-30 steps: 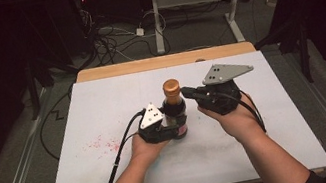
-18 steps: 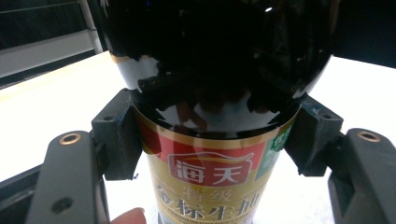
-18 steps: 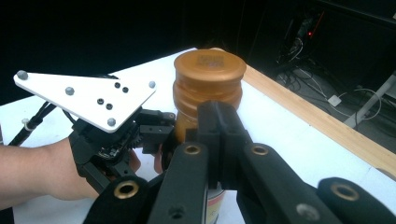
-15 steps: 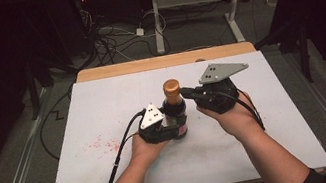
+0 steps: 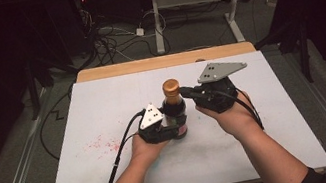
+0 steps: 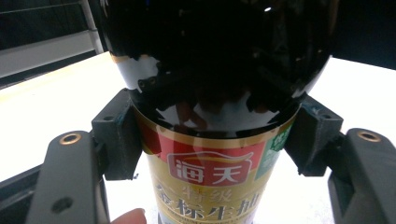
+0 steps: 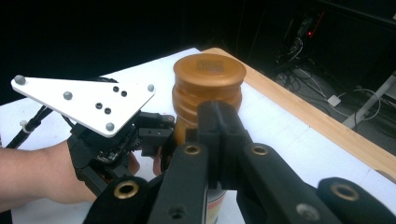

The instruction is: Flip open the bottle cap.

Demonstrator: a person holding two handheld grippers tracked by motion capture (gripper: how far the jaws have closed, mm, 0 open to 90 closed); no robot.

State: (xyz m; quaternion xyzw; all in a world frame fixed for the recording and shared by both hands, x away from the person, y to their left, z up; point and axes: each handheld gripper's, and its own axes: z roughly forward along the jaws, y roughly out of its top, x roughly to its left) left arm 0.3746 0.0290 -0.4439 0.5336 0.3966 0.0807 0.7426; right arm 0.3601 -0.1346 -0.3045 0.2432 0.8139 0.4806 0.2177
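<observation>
The bottle (image 5: 175, 114) stands upright on the white board (image 5: 262, 145), clamped low on its body between the pads of the left gripper (image 5: 165, 130), which press the label on both sides in the left gripper view. The right gripper (image 5: 186, 92) comes in level at the neck, jaws drawn together, its tips just under the gold cap (image 7: 209, 77). The work looks like uncapping: one hand steadies, the other turns. To do it well, the left gripper should keep its hold firm and low so the bottle cannot spin or tip on the board, and the right gripper should bite squarely on the ridged side of the cap, not on the smooth neck beneath it, then turn about the bottle's own axis without pulling sideways. Glass under hard pads can slip, so a gradual twist is safer than a jerk. Hard to settle: in the right gripper view the near jaw covers the contact, so whether the tips pinch the cap's lower ridge, the neck, or merely touch it cannot be told. The bottle's base is hidden behind the left hand (image 5: 148, 147), and the dark glass hides how full it is.
</observation>
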